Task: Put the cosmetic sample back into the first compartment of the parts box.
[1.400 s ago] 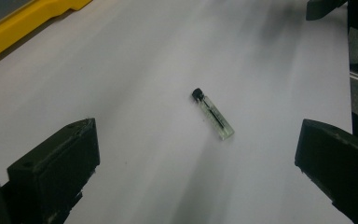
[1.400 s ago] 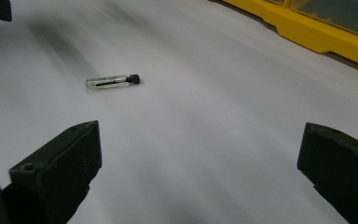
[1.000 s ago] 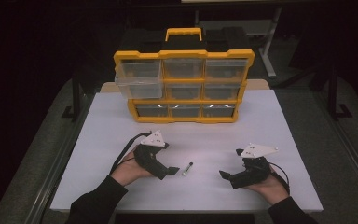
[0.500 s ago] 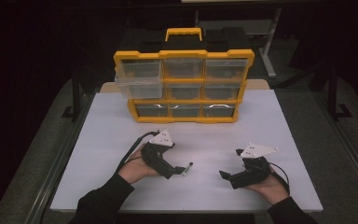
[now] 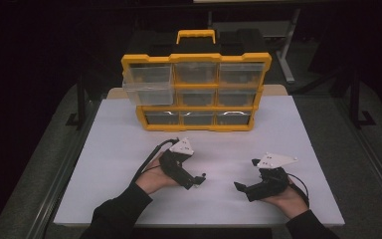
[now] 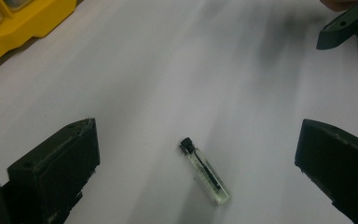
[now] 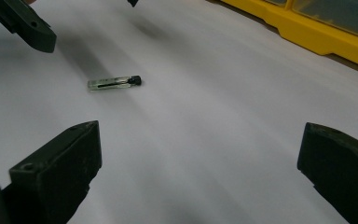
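A small clear glass vial (image 6: 205, 171) with a black cap lies flat on the white table. My left gripper (image 6: 198, 140) hovers low over it, open wide, with one jaw on each side of the vial and neither touching it. In the high view that left gripper (image 5: 196, 180) sits at the table's front middle. My right gripper (image 5: 246, 175) rests to its right, open and holding nothing. From the right gripper view (image 7: 200, 140) the vial (image 7: 114, 83) lies ahead to the left, below a jaw of the left gripper (image 7: 23, 23).
A yellow organizer (image 5: 196, 92) with clear drawers stands upright at the back of the white table (image 5: 298, 134). Its top-left drawer (image 5: 148, 84) is pulled out. The organizer's base shows as a yellow edge (image 6: 23, 23) and again in the right gripper view (image 7: 317, 28).
My left gripper has moved right and toward the vial, and now stands over it. The right gripper has stayed in place.
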### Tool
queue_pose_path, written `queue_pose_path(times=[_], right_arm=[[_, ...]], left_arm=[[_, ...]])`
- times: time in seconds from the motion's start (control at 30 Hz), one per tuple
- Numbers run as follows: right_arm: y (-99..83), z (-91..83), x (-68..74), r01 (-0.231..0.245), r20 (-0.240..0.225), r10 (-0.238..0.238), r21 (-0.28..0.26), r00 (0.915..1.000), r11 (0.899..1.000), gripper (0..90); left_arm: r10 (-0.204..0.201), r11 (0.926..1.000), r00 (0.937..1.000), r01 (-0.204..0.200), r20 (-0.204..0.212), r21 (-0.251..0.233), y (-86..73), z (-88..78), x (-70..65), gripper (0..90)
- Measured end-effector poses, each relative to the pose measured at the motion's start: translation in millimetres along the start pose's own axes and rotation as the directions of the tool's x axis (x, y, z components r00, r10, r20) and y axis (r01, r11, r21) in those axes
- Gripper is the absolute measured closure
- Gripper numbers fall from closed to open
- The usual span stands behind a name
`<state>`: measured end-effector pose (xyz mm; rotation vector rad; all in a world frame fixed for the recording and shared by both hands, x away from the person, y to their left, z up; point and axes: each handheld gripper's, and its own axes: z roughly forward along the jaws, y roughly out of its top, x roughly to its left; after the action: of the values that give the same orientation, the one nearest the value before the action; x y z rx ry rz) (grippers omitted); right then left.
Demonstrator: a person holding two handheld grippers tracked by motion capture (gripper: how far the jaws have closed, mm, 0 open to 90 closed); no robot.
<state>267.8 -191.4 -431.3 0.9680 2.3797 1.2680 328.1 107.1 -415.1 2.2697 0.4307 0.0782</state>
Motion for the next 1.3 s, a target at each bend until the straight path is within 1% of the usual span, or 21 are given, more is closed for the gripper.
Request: queue_pose_path(times=[0.1,0.13,0.27,0.43,0.47,0.5,0.53,0.6,0.7,0.73,0.77,0.8,0.83,0.87,1.03,1.1,1.17,1.2,1.23,1.27,1.3], right_arm=[[-0.2,-0.1,-0.1,-0.001,-0.001,0.001,0.000,1.0000,1.000,0.0],[-0.2,-0.2,-0.2,0.000,-0.002,0.000,-0.001,1.0000,1.000,0.0],[-0.3,-0.7,-0.2,0.002,-0.002,-0.002,-0.004,1.0000,1.000,0.0],[-0.5,-0.8,-0.1,0.003,-0.004,-0.003,-0.003,1.0000,1.000,0.0],[-0.7,-0.9,-0.1,0.003,-0.003,-0.003,-0.002,1.0000,1.000,0.0],[-0.7,-0.9,-0.1,0.003,-0.003,-0.003,-0.002,1.0000,1.000,0.0],[-1.0,-0.9,-0.3,0.004,-0.002,-0.004,0.000,1.0000,1.000,0.0],[-1.0,-1.1,-0.3,0.003,-0.001,-0.003,-0.001,1.0000,1.000,0.0],[-1.1,-1.2,-0.3,0.004,-0.002,-0.004,0.000,1.0000,1.000,0.0],[-1.3,-1.1,-0.3,0.006,-0.001,-0.006,0.002,1.0000,1.000,0.0],[-1.3,-1.1,-0.3,0.006,-0.001,-0.006,0.002,1.0000,1.000,0.0],[-1.4,-1.1,-0.4,0.004,-0.001,-0.004,0.002,1.0000,1.000,0.0],[-1.4,-1.1,-0.4,0.004,-0.001,-0.004,0.002,1.0000,1.000,0.0],[-1.4,-0.9,-0.4,0.005,-0.001,-0.005,0.002,1.0000,1.000,0.0],[-1.5,-0.2,-0.2,0.007,-0.002,-0.007,0.006,1.0000,1.000,0.0],[-1.5,-0.2,-0.3,0.007,-0.003,-0.007,0.005,1.0000,1.000,0.0],[-1.5,-0.1,-0.2,0.007,-0.004,-0.007,0.006,1.0000,1.000,0.0],[-1.6,0.0,-0.1,0.006,-0.005,-0.006,0.007,1.0000,1.000,0.0],[-1.6,0.0,-0.1,0.006,-0.005,-0.006,0.007,1.0000,1.000,0.0],[-1.6,0.1,-0.1,0.005,-0.006,-0.005,0.007,1.0000,1.000,0.0],[-1.6,0.1,-0.1,0.005,-0.006,-0.005,0.007,1.0000,1.000,0.0]], left_arm=[[-0.005,1.0000,1.0000,0.005,0.005,0.003,1.2,5.2,-0.7,0.0],[0.000,0.9999,1.0000,0.000,0.007,0.011,1.9,6.6,-0.9,0.0],[0.004,0.9999,1.0000,-0.004,0.004,0.013,3.4,12.6,-3.3,0.0],[0.001,0.9998,1.0000,-0.001,0.005,0.017,2.7,15.7,-3.3,0.0],[0.000,0.9996,1.0000,0.000,0.007,0.028,1.9,17.2,-3.5,0.0],[0.000,0.9996,1.0000,0.000,0.007,0.028,1.9,17.2,-3.5,0.0],[0.004,0.9992,1.0000,-0.004,0.000,0.041,0.9,19.3,-3.8,0.0],[-0.001,0.9986,1.0000,0.001,0.002,0.053,-0.2,21.3,-4.5,0.0],[0.003,0.9979,1.0000,-0.003,-0.001,0.064,-1.0,23.1,-5.0,0.0],[0.002,0.9969,1.0000,-0.003,0.003,0.078,-1.9,24.7,-5.4,0.0],[0.002,0.9969,1.0000,-0.003,0.003,0.078,-1.9,24.7,-5.4,0.0],[0.000,0.9956,1.0000,-0.001,0.007,0.094,-2.8,26.3,-5.8,0.0],[0.000,0.9956,1.0000,-0.001,0.007,0.094,-2.8,26.3,-5.8,0.0],[0.004,0.9936,0.9999,-0.005,0.010,0.113,-3.6,28.0,-6.0,0.0],[0.005,0.9909,0.9999,-0.006,0.012,0.134,-4.7,30.9,-6.8,0.0],[0.015,0.9884,0.9999,-0.016,0.009,0.151,-4.9,31.2,-6.4,0.0],[0.009,0.9878,0.9999,-0.010,0.006,0.155,-5.5,32.2,-7.3,0.0],[0.014,0.9854,0.9999,-0.015,0.002,0.170,-6.2,33.2,-7.7,0.0],[0.014,0.9854,0.9999,-0.015,0.002,0.170,-6.2,33.2,-7.7,0.0],[0.022,0.9826,0.9998,-0.022,-0.001,0.185,-6.8,34.1,-7.7,0.0],[0.022,0.9826,0.9998,-0.022,-0.001,0.185,-6.8,34.1,-7.7,0.0]])
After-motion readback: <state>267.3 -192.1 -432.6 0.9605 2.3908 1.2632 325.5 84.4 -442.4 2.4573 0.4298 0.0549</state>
